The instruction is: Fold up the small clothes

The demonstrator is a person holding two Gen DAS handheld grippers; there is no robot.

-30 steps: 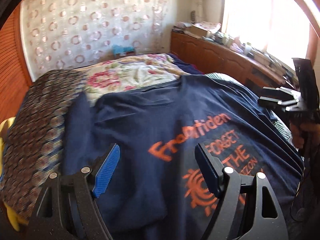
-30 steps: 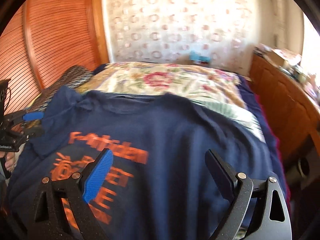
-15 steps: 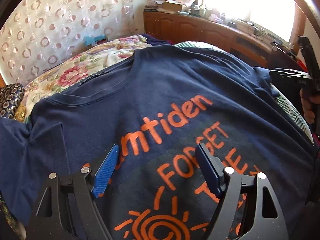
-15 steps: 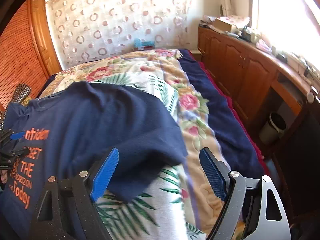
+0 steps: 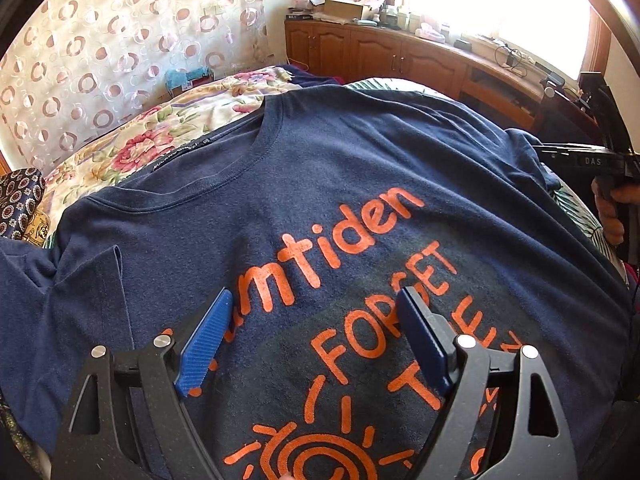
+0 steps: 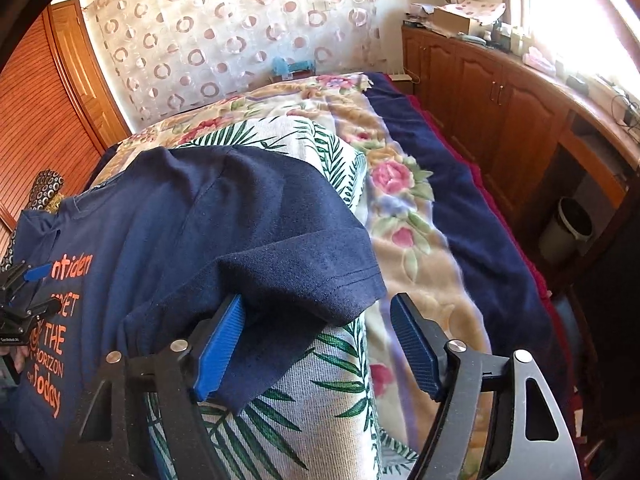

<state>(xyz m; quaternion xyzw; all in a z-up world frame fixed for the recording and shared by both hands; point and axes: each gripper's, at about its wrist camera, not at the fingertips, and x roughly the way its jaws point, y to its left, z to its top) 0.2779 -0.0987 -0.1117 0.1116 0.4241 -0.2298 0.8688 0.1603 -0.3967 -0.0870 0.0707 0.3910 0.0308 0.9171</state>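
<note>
A navy T-shirt [image 5: 320, 168] with orange print lies face up and spread out on the bed; its right sleeve [image 6: 280, 248] shows in the right wrist view. My left gripper [image 5: 316, 304] is open and empty, just above the orange lettering on the chest. My right gripper [image 6: 318, 304] is open at the hem of the right sleeve, with the sleeve edge lying between the jaws over the left blue pad [image 6: 218, 356]. Each gripper also shows in the other's view, the right one [image 5: 560, 148] at the sleeve and the left one [image 6: 38, 288] over the print.
The bed carries a floral blanket [image 6: 400, 208], a leaf-print cloth [image 6: 320, 408] and a navy cover [image 6: 460, 216]. Wooden cabinets [image 6: 500, 96] and a white bin [image 6: 568, 232] stand to the right. A patterned curtain [image 5: 100, 52] hangs behind, and wood slats [image 6: 36, 112] stand left.
My left gripper has moved right and forward over the shirt's chest print. My right gripper has swung right to the right sleeve and closed in on its hem.
</note>
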